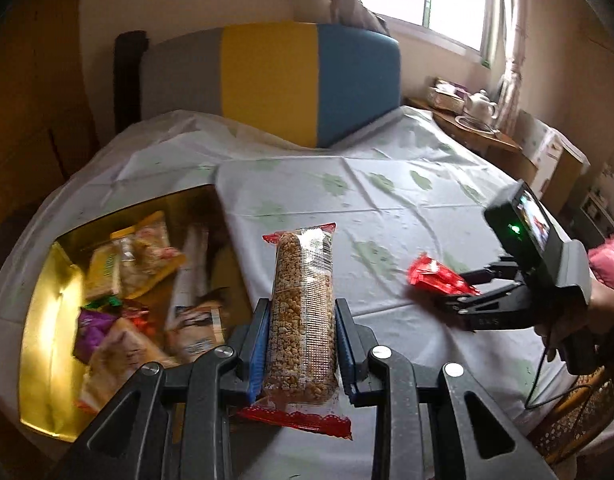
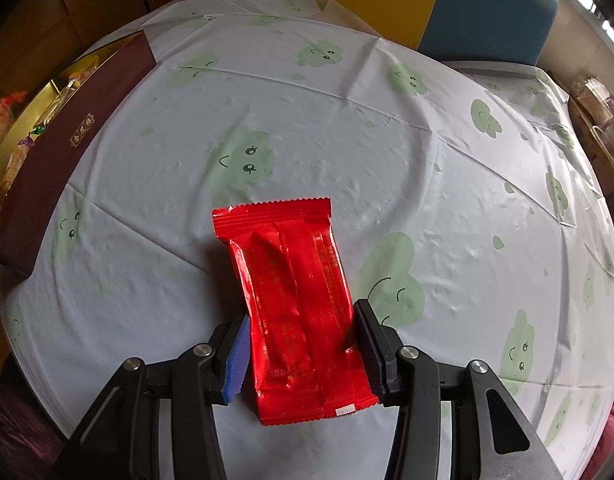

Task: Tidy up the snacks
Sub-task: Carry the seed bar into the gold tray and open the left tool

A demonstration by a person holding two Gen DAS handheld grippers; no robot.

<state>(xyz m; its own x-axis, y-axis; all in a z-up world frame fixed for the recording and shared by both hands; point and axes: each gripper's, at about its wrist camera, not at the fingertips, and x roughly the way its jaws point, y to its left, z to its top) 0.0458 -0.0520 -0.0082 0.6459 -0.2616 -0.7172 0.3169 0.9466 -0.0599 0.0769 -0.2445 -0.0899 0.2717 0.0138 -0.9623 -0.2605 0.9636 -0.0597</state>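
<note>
Pinching a grain bar [image 1: 303,316] lengthwise, the left gripper [image 1: 303,344] hangs beside the gold box [image 1: 47,320], while the right gripper [image 2: 303,344] clamps a red packet [image 2: 299,312] above the tablecloth [image 2: 387,140], a striped chair [image 1: 267,80] behind.

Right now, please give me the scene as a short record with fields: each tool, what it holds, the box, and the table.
left tool: shut on puffed grain bar
right tool: shut on red packet
box: open, gold inside, several wrapped snacks in it
box position: left side of table
table cover: white with green cloud faces
</note>
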